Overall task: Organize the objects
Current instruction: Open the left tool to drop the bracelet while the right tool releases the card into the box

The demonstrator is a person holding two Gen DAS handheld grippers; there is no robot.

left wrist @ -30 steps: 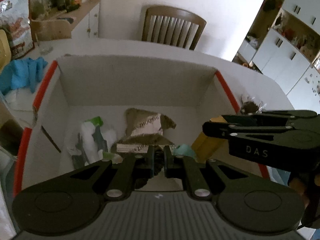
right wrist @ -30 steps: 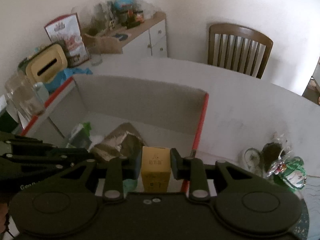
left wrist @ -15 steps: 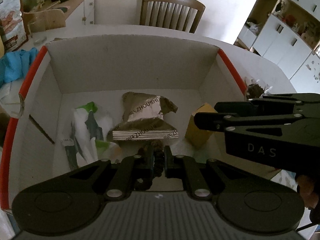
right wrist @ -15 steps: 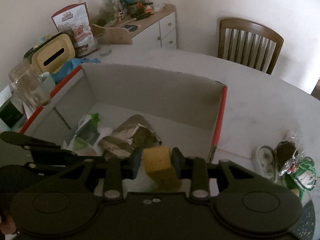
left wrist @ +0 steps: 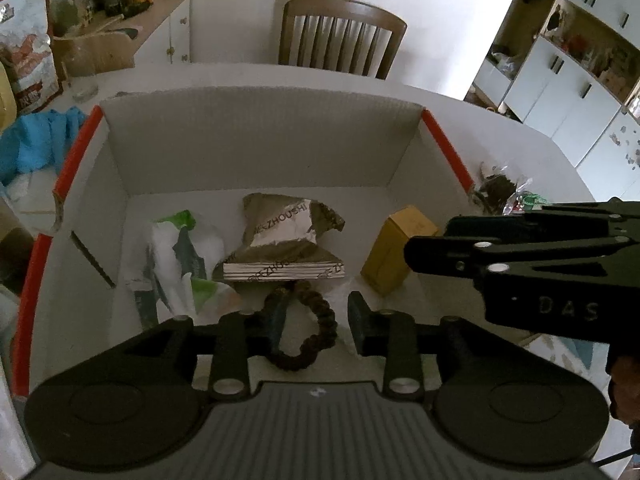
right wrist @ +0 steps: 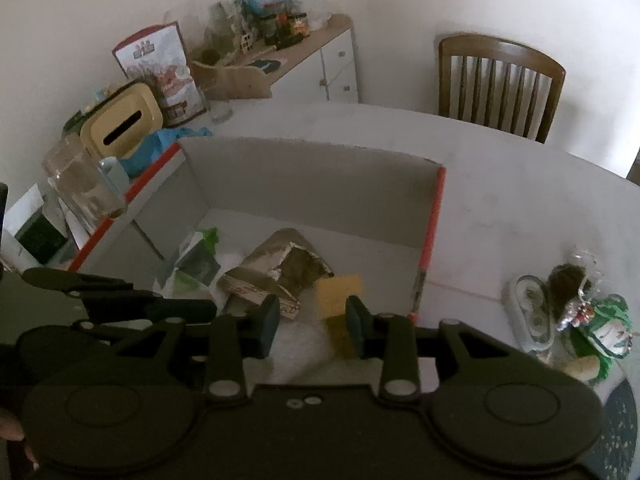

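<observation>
A white cardboard box with red edges lies below both grippers. My left gripper hangs over its near side with jaws opening. A dark braided ring sits between the fingers, draped by the left pad, and neither pad presses on it. My right gripper is also opening. The small yellow box shows blurred just beyond its fingers, free of the pads. In the left wrist view that yellow box leans on the carton floor at the right, beside the right gripper.
Inside the carton lie a brown foil pouch and a green-and-white plastic packet. Small wrapped items sit on the table to the right. A glass jar, blue cloth and tissue box crowd the left. A wooden chair stands behind.
The left jaws were shut on the braided ring and have spread apart, freeing it. The right jaws widened and the yellow box slipped out of them, down into the carton.
</observation>
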